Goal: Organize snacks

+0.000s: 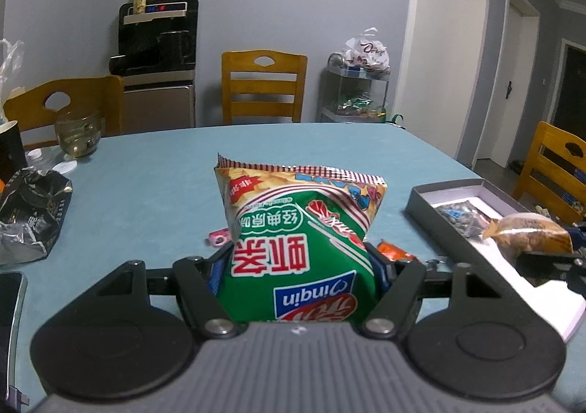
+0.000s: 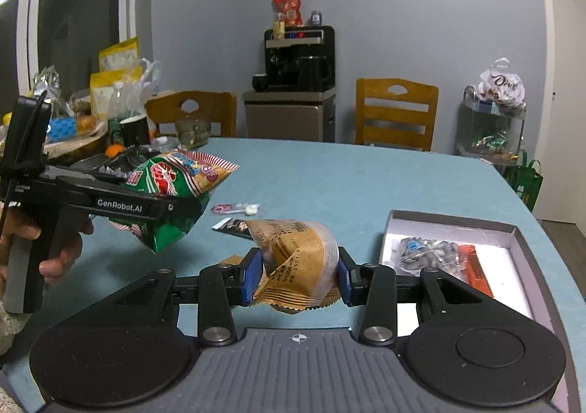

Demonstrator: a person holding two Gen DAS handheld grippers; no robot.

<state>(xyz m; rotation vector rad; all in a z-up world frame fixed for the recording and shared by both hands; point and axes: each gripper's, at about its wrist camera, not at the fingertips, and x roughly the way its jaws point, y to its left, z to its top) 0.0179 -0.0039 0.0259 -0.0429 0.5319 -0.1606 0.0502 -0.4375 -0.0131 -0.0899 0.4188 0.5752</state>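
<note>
The green chip bag (image 1: 298,259), seen upside down from the left wrist, carried the brand "Qinqin" on a blue panel below large red Chinese characters. "GenRobot.AI" ran in white along the left gripper (image 2: 124,208). The brown packet (image 2: 296,266) bore the digits "0551" amid small print. A white bag (image 2: 501,85) read "Dove".
</note>
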